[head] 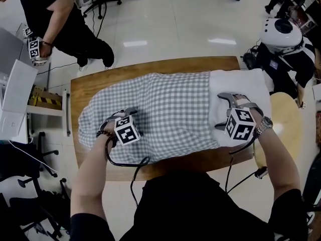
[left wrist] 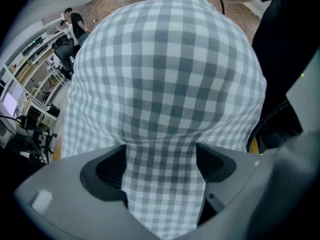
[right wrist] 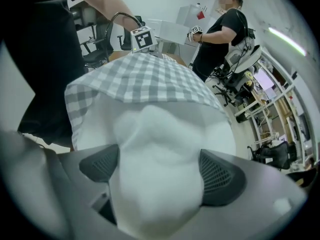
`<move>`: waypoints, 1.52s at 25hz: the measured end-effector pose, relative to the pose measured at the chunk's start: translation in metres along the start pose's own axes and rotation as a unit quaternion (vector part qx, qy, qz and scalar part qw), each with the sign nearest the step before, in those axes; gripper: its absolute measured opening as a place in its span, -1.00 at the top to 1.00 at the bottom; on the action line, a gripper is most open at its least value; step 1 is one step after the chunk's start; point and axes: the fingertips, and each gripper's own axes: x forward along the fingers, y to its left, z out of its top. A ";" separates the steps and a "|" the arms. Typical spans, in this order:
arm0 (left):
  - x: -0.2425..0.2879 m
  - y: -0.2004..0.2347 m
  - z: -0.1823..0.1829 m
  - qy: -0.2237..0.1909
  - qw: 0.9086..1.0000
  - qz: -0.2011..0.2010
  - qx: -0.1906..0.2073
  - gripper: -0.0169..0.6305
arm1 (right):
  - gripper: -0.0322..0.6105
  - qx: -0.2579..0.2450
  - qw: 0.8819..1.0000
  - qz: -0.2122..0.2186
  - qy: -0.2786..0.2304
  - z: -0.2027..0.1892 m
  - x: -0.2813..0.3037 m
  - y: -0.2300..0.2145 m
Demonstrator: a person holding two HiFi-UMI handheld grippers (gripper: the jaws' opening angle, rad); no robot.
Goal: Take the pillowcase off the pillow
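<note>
**While lying on the table: pillow straddled near both ends**

While lying lengthwise across the wooden table [head: 95,84], covered for most of its length by the grey-and-white checked pillowcase [head: 170,107], with the bare white pillow [head: 239,82] poking out at the right end. Reaches nearly from one short edge of the tabletop to the other. Rumpled and rounded at the left, closed end of the case.

Left gripper [left wrist: 160,161]: pointed steeply down at the left part of the case, jaws spread wide. Hump of checked cloth between them, filling the gap up to both dark pads [left wrist: 106,171]. Cloth unpinched, jaws simply astride it. Marker cube [head: 126,130] facing up in the head view, bead bracelet [head: 103,133] on the wrist behind it, black cable [head: 131,167] looping off the near table edge.

Right gripper [right wrist: 157,169]: likewise aimed downward, jaws wide apart, set over the uncovered white end just beyond the hem of the case. Soft white bulge between the ribbed pads, touching or nearly touching both, not squeezed. Wristwatch [head: 264,125] on that wrist.

Beyond the table: person in black [head: 65,19] standing by the far left corner, with another marker-cube gripper in hand. Second person with a white helmet [head: 282,33] at the far right. Round pale tabletop [head: 288,127] just beside the right short edge. Office chairs on the shiny floor at the far side.
</note>
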 end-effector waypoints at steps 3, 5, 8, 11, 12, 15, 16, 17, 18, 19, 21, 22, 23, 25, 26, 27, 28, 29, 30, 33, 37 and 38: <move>0.006 0.007 -0.003 0.006 1.000 -0.008 -0.001 -0.42 | -0.70 0.002 1.000 0.003 0.008 -0.003 0.008 -0.004; 0.012 0.011 -0.007 0.011 1.000 -0.013 -0.002 -0.42 | -0.70 0.002 1.000 0.006 0.011 -0.004 0.016 -0.007; 0.021 0.012 -0.009 0.015 1.000 -0.018 0.000 -0.42 | -0.69 0.002 1.000 0.007 0.011 -0.008 0.024 -0.007; 0.024 0.012 -0.007 0.018 1.000 -0.023 0.002 -0.42 | -0.69 0.003 1.000 0.009 0.011 -0.010 0.025 -0.008; 0.024 0.012 -0.007 0.019 1.000 -0.025 0.003 -0.42 | -0.68 0.002 1.000 0.009 0.011 -0.010 0.026 -0.008; 0.028 0.014 -0.008 0.023 0.999 -0.029 0.004 -0.42 | -0.67 0.002 1.000 0.009 0.009 -0.007 0.028 -0.011; 0.029 0.016 -0.009 0.024 0.999 -0.030 0.003 -0.41 | -0.66 0.001 1.000 0.009 0.008 -0.006 0.028 -0.013; 0.030 0.017 -0.009 0.024 0.999 -0.031 0.003 -0.41 | -0.65 0.001 1.000 0.009 0.008 -0.005 0.028 -0.015; 0.031 0.018 -0.009 0.024 0.999 -0.031 0.003 -0.41 | -0.64 0.001 1.000 0.008 0.008 -0.005 0.029 -0.016; 0.033 0.018 -0.009 0.025 0.999 -0.030 0.004 -0.41 | -0.62 0.001 1.000 0.008 0.007 -0.005 0.030 -0.016; 0.040 0.017 -0.009 0.028 0.999 -0.030 0.005 -0.39 | -0.59 0.002 1.000 0.007 0.005 -0.010 0.035 -0.011; 0.043 0.015 -0.009 0.029 0.999 -0.029 0.004 -0.38 | -0.55 0.002 1.000 0.007 0.004 -0.013 0.037 -0.009; 0.044 0.014 -0.008 0.030 0.999 -0.028 0.003 -0.35 | -0.52 0.003 1.000 0.006 0.003 -0.015 0.038 -0.007; 0.042 0.013 -0.006 0.029 0.999 -0.028 0.001 -0.29 | -0.44 0.002 1.000 0.005 0.002 -0.015 0.036 -0.006; 0.039 0.013 -0.005 0.027 0.999 -0.028 -0.001 -0.25 | -0.41 0.002 1.000 0.004 0.002 -0.013 0.034 -0.008; 0.036 0.014 -0.005 0.026 0.999 -0.029 -0.002 -0.19 | -0.37 0.001 1.000 0.004 0.002 -0.011 0.031 -0.009; 0.032 0.015 -0.005 0.024 0.999 -0.029 -0.004 -0.11 | -0.30 0.001 1.000 0.003 0.003 -0.008 0.029 -0.011; 0.029 0.015 -0.006 0.023 0.999 -0.030 -0.006 -0.02 | -0.26 0.001 1.000 0.003 0.003 -0.006 0.027 -0.012; 0.027 0.015 -0.006 0.022 0.999 -0.030 -0.007 0.06 | -0.22 0.000 1.000 0.002 0.003 -0.005 0.026 -0.013; 0.023 0.017 -0.006 0.022 0.999 -0.029 -0.011 0.28 | -0.09 -0.001 1.000 0.000 0.003 -0.003 0.022 -0.017; 0.022 0.021 -0.013 0.017 1.000 0.001 -0.011 0.73 | 0.13 -0.007 1.000 -0.012 0.001 -0.005 0.022 -0.012; 0.023 0.021 -0.015 0.018 1.000 0.010 -0.012 0.85 | 0.20 -0.009 1.000 -0.017 0.000 -0.007 0.023 -0.008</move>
